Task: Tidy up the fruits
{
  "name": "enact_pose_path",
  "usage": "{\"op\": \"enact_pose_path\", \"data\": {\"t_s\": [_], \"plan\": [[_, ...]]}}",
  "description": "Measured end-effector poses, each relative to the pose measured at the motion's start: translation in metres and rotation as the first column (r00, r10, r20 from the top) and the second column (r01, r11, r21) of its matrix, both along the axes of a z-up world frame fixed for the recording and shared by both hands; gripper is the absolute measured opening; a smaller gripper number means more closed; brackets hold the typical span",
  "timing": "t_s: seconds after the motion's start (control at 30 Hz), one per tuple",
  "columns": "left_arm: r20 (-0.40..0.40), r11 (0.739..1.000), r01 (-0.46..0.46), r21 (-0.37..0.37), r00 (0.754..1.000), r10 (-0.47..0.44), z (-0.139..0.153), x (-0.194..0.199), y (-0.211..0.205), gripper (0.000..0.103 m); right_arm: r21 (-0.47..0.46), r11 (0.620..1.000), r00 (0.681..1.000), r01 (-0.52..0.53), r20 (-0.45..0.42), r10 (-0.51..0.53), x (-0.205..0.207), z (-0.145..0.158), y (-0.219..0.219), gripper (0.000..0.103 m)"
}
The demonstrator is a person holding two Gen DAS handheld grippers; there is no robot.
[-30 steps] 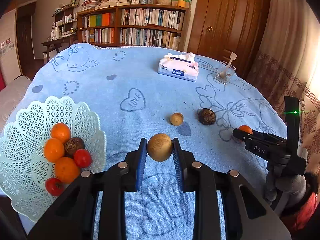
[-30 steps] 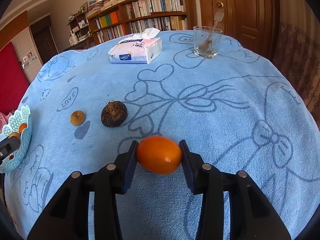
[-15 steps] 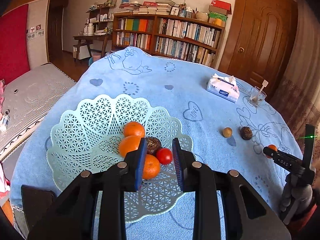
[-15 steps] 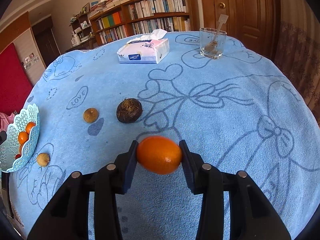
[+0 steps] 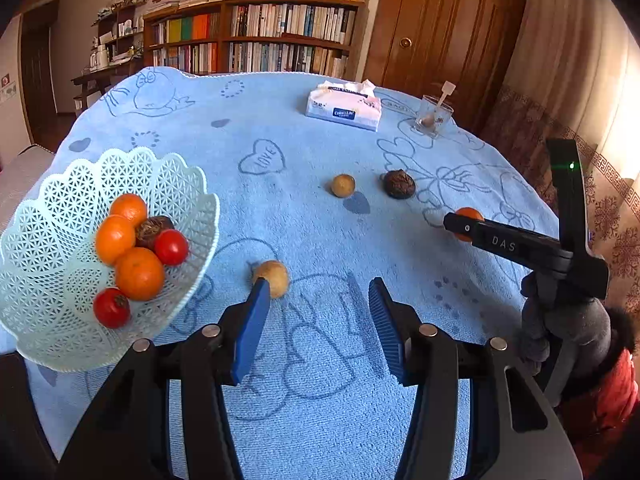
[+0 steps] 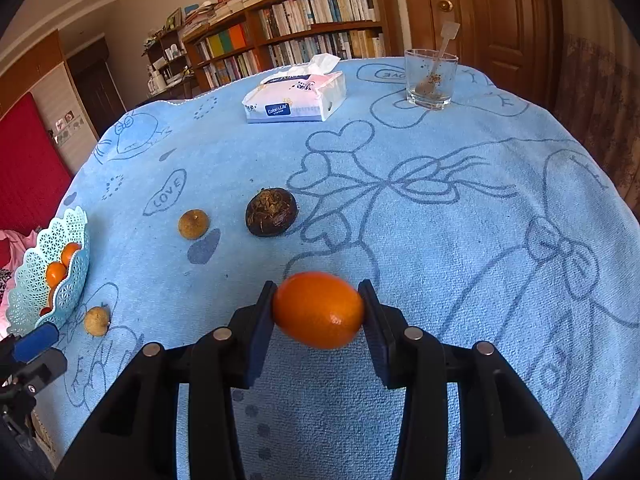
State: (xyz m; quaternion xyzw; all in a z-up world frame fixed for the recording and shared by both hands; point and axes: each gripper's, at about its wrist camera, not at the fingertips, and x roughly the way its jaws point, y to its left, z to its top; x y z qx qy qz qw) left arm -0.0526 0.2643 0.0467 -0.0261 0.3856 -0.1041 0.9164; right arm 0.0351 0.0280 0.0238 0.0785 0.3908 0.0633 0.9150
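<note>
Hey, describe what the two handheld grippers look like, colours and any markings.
Both are matte black plastic with silver screws. The left gripper has ribbed blue pads. The right gripper shows white "DAS" lettering and an upright black post with a green light; a grey-gloved hand with a red sleeve holds it.

Black claw (image 5: 316, 328), blue ribbed pads (image 5: 250, 328)

A big table wears a soft blue cloth (image 6: 460, 240) with hearts and bows drawn on it. At the far edge sit a tissue pack (image 6: 296, 96) and a glass (image 6: 430, 80). In the middle lie a small tan fruit (image 6: 193, 224) and a dark round fruit (image 6: 271, 212). At the left edge stands a lacy white basket (image 5: 168, 184), with another tan fruit (image 5: 274, 278) just beside it.
</note>
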Motion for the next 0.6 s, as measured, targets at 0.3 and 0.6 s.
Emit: {"op": "enact_pose_path", "data": {"t_s": [0.3,0.6], "plan": [[-0.055,0.993,-0.121,0.012,0.991,0.121,-0.027,0.024,0.006,0.053,0.013,1.000,1.000,-0.007,0.004,0.007,0.000,0.000,0.000,0.042],[-0.102,0.990,-0.142,0.018,0.984,0.143,-0.036,0.051,0.004,0.051,0.022,1.000,1.000,-0.010,0.002,0.010,0.001,-0.001,-0.001,0.042]]}}
